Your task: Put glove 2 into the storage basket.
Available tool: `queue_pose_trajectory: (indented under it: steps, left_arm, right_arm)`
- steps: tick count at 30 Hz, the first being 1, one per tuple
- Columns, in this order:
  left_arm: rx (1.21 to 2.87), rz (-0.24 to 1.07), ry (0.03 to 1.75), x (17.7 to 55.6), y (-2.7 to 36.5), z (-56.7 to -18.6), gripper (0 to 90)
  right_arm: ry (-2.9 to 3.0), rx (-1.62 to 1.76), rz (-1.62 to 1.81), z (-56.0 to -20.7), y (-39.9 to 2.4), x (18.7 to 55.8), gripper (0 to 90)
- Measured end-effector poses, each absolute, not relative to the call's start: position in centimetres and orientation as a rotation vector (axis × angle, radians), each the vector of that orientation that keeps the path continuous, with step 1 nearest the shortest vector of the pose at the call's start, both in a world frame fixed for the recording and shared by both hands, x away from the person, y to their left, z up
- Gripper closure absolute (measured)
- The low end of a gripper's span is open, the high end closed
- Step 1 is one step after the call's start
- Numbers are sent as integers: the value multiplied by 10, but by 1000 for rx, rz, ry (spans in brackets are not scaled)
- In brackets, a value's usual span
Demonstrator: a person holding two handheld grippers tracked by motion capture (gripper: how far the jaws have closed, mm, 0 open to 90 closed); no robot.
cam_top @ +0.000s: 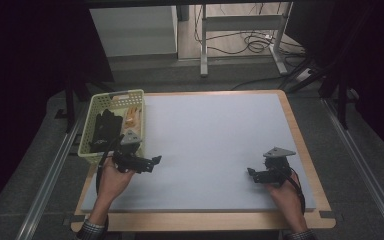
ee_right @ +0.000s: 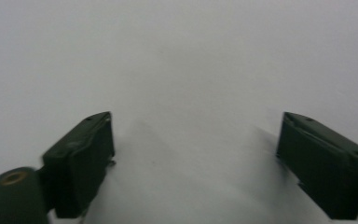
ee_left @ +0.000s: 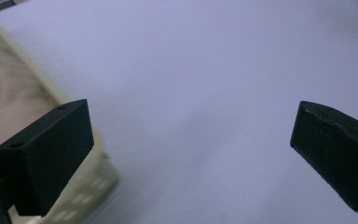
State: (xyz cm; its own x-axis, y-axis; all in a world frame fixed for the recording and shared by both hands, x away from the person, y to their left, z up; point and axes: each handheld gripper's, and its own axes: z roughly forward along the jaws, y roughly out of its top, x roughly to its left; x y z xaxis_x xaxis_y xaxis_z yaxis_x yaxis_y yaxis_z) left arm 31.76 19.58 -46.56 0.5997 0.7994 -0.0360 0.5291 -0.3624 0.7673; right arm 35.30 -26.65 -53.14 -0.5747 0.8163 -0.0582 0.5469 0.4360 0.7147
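A pale yellow basket [cam_top: 116, 95] stands at the left edge of the white mat [cam_top: 215, 135]. Inside it lie a black glove [cam_top: 102, 127] and an orange-tan glove [cam_top: 132, 120]. My left gripper [cam_top: 155, 161] hovers just off the basket's near right corner and points right across the mat. In the left gripper view the left gripper [ee_left: 191, 154] is open, with nothing between its jaws and the basket [ee_left: 42, 88] beside its left jaw. My right gripper [cam_top: 251, 173] rests low over the mat's near right part and points left. In its own view the right gripper [ee_right: 196, 158] stands open over bare mat.
The mat lies on a wooden table [cam_top: 300, 145] whose border shows at the right and front. A metal frame and cables [cam_top: 250, 42] sit on the floor beyond the far edge. Dark rails run along both sides.
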Motion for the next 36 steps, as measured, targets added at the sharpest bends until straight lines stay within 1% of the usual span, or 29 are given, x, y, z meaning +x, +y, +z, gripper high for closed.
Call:
queue_pose_trajectory:
  steps: [1,4,15,23,26,36]
  left_arm:
    - [2058,445,1039,315,193,-469,0]
    - [2068,449,1027,308,184,-481,0]
    - [2093,407,1006,297,161,-520,0]
    - [2178,414,1026,296,148,-549,0]
    - [2164,363,1059,300,151,-550,0]
    - [2163,368,1061,299,150,-551,0]
  right_arm:
    - [2285,1189,911,-532,-266,355,37]
    - [2285,1201,902,-532,-266,355,30]
    - [2287,1208,905,-532,-266,356,23]
    - [2289,1206,903,-532,-266,356,19]
    - [2290,1206,903,-532,-266,356,17]
    - [2290,1205,902,-532,-266,356,16]
